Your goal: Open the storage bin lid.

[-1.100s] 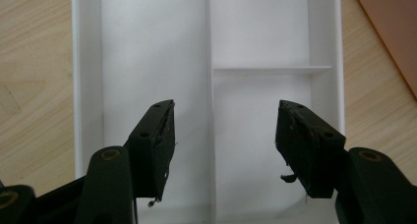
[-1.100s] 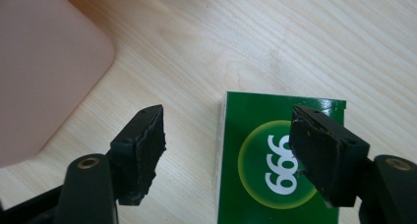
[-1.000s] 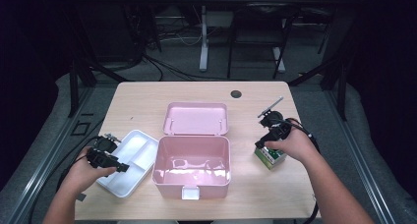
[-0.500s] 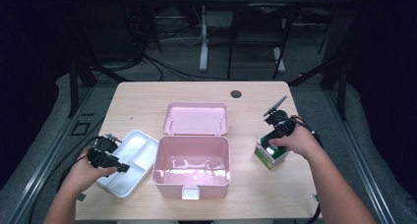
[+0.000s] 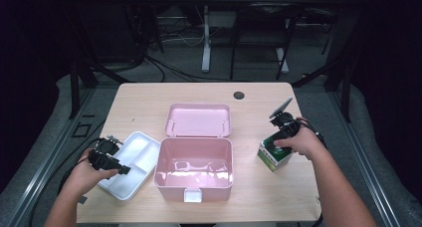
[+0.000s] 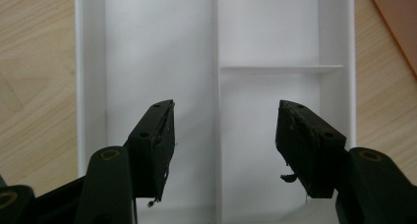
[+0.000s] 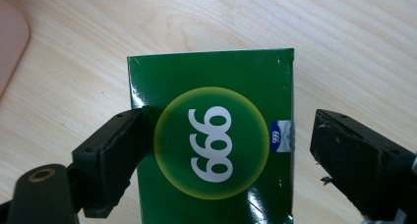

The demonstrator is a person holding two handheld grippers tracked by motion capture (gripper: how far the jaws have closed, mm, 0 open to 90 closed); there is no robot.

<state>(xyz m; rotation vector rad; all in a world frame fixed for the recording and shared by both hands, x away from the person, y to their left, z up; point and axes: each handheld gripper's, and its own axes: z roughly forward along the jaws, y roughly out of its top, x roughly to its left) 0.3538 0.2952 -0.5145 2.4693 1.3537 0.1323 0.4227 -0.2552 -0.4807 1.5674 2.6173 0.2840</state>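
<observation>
With jaws wide and just opened further, the right gripper [image 7: 221, 160] straddles the green cardboard box with a yellow "999" roundel [image 7: 211, 150], centre frame, without clamping it. Left gripper [image 6: 221, 150] gapes empty over the white divided plastic tray [image 6: 91, 86]. Step, I'd judge: grasp approach. Next: close on the box sides, then lift toward the open pink plastic case [image 5: 194, 172].

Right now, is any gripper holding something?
No. The right gripper has just opened and straddles the green box without squeezing it; the left gripper hangs open over the white tray.
</observation>
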